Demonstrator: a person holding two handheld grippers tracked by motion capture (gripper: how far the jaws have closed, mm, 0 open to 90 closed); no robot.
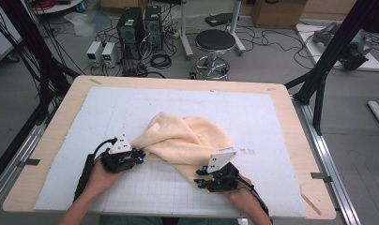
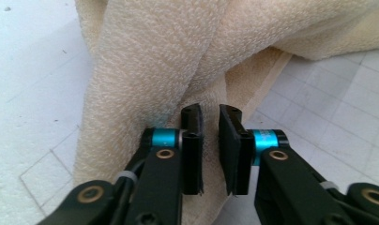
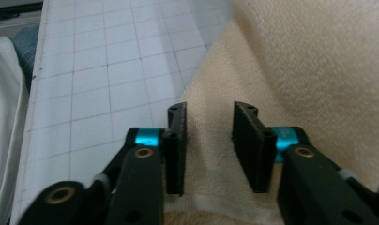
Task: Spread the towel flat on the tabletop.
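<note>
We see a cream towel (image 1: 187, 136) bunched on the bench's white mat (image 1: 108, 112). The left gripper (image 2: 210, 123) has a narrow gap, with towel under and ahead of its jaws; whether cloth sits between them we cannot tell. The right gripper (image 3: 208, 117) is wider apart over a towel edge, gripping nothing. Folds hide the towel's far corners.

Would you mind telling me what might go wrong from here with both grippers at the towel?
The left gripper hovers over bunched folds of the towel, so it may pinch several layers at once. The right gripper is open above a flat corner; shutting there may slide off without catching cloth.
</note>
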